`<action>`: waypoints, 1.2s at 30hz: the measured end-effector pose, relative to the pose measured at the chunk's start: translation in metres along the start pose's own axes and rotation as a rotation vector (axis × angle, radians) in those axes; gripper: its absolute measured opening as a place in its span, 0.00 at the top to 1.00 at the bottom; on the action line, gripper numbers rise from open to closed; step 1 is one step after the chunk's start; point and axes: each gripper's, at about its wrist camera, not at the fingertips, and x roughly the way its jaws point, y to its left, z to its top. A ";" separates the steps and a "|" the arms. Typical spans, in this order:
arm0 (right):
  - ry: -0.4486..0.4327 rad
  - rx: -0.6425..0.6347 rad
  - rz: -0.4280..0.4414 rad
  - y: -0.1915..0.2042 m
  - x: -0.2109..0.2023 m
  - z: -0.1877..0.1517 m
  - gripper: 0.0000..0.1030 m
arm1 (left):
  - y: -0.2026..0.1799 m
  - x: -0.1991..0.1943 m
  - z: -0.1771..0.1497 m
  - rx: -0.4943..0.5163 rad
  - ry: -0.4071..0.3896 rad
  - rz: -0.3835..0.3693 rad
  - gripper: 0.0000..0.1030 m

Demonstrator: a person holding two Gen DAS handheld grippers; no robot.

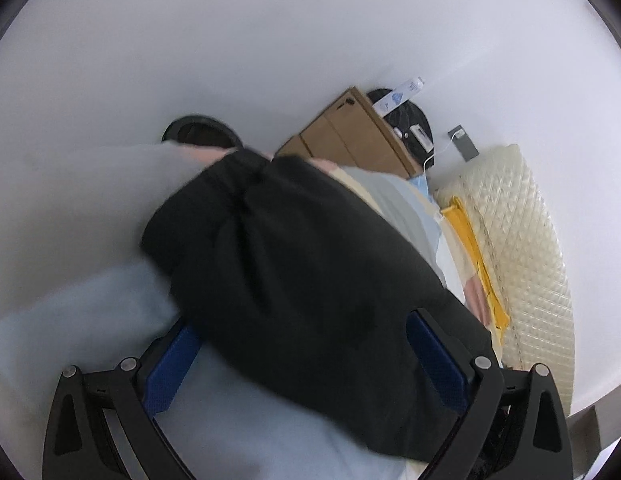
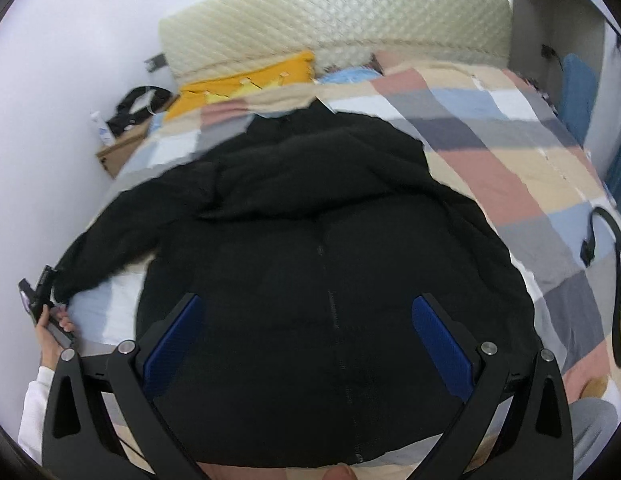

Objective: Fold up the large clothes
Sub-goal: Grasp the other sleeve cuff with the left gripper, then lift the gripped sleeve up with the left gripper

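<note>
A checkered bed (image 2: 510,184) carries the black jacket (image 2: 310,240), spread front-up with its zipper running down the middle. The right gripper (image 2: 306,344) hovers agape above its hem; the left gripper (image 1: 306,356) straddles a sleeve (image 1: 270,240), fingers apart.

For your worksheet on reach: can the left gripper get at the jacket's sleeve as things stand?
Probably yes: the left gripper is open with the sleeve lying between its fingers, nothing in front.

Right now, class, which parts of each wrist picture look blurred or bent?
Left wrist: black jacket sleeve smeared, cardboard box sharper. Right wrist: black puffer jacket soft-edged, quilted headboard bowed by fisheye.
</note>
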 end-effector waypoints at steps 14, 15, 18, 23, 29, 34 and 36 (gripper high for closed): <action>-0.013 0.003 -0.073 -0.019 0.014 -0.003 0.00 | -0.019 0.013 0.024 0.077 -0.055 -0.018 0.78; -0.018 -0.003 -0.067 -0.020 0.012 -0.002 0.00 | -0.029 0.005 0.024 0.118 -0.089 -0.005 0.80; -0.025 -0.050 -0.029 -0.019 0.005 -0.003 0.00 | -0.050 -0.012 0.024 0.180 -0.128 0.012 0.85; -0.053 -0.108 0.024 -0.020 -0.009 -0.002 0.00 | -0.092 -0.046 0.035 0.229 -0.162 0.018 0.87; -0.106 -0.158 0.067 -0.027 -0.030 0.003 0.00 | -0.151 -0.099 0.040 0.306 -0.199 -0.015 0.87; -0.137 -0.177 0.086 -0.040 -0.047 0.001 0.00 | -0.207 -0.139 0.035 0.361 -0.195 -0.057 0.87; -0.136 -0.173 0.117 -0.048 -0.052 -0.002 0.00 | -0.231 -0.156 0.031 0.382 -0.192 -0.079 0.87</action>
